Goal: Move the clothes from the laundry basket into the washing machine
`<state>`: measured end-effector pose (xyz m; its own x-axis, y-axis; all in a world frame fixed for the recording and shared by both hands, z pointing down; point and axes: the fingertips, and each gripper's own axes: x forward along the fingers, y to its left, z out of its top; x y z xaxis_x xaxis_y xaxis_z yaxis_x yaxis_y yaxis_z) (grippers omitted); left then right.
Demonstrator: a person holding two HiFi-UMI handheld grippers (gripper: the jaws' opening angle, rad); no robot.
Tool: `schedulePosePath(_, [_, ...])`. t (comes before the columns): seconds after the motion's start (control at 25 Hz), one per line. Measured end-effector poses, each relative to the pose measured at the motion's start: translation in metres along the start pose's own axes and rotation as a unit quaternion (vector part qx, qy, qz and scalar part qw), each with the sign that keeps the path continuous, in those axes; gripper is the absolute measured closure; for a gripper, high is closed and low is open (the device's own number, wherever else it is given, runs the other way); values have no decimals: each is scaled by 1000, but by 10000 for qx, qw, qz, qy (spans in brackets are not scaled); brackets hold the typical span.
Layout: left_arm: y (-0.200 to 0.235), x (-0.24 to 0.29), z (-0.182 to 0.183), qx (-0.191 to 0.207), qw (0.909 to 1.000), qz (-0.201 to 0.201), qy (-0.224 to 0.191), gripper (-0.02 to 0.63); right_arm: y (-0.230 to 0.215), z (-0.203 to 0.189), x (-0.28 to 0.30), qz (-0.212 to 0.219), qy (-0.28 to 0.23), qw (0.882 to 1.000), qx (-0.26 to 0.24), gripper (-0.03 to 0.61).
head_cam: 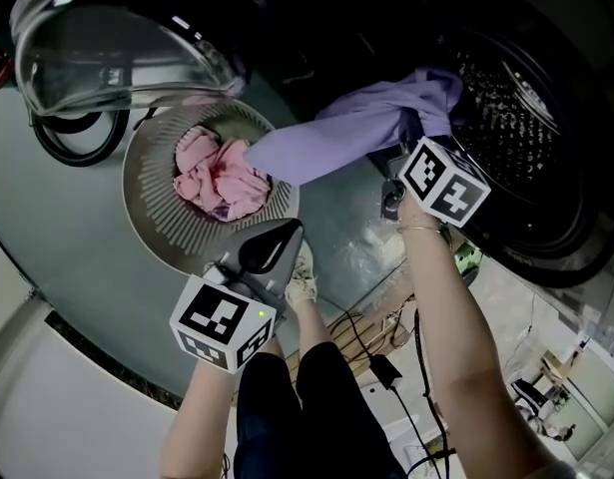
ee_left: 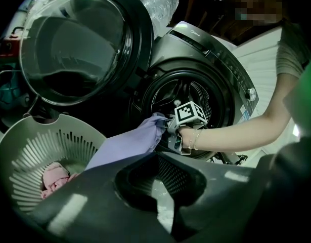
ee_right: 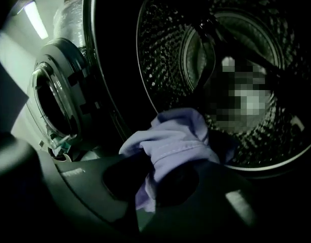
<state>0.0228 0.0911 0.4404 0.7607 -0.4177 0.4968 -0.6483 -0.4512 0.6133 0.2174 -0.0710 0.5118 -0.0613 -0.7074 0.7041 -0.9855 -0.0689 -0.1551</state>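
A grey laundry basket (head_cam: 147,208) (ee_left: 24,135) stands in front of the washing machine and holds pink clothes (head_cam: 217,173) (ee_left: 55,176). A purple garment (head_cam: 336,133) (ee_left: 130,143) (ee_right: 175,135) stretches from the basket's rim up to the mouth of the drum (head_cam: 526,98) (ee_right: 236,44). My right gripper (head_cam: 411,140) (ee_right: 155,161) is shut on that garment's upper end, right at the drum opening. My left gripper (head_cam: 290,230) (ee_left: 160,158) hovers at the basket's near rim, shut, with nothing in its jaws.
The machine's round glass door (head_cam: 107,38) (ee_left: 74,49) stands swung open to the left, above the basket. Black cables (head_cam: 386,357) trail over the floor by the person's shoe (head_cam: 302,277). Inside the drum (ee_left: 190,92) it is dark.
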Motion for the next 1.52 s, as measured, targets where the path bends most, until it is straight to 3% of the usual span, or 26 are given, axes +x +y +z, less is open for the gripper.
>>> schedulePosePath(0.2, [-6,-1,10,83,10000,-2,-52,607,-17,49,-14,-361,-592,9972,-262,523])
schedulePosePath(0.6, [-10,-3,22,140,9998,9,-131,607,-74,105,-34,-1186,-1338,9838,-89,520])
schedulePosePath(0.72, [-9,-2,23,149,9998,-9,-138,607,-93,99,-30,-1403,-1235,9824,69,497])
schedulePosePath(0.92, [-7,-2,21,146,9998,-1,-124,607,-109,72,-23,-1472,-913,9821,741,404])
schedulePosePath(1.12, [-11,-2,17,139,9999,-55,-61,607,-99,46,-19,-828,-400,9877,1265,198])
schedulePosePath(1.52, [-11,-3,18,156,9998,-82,-74,607,-60,9,-57,-766,-227,9930,875,167])
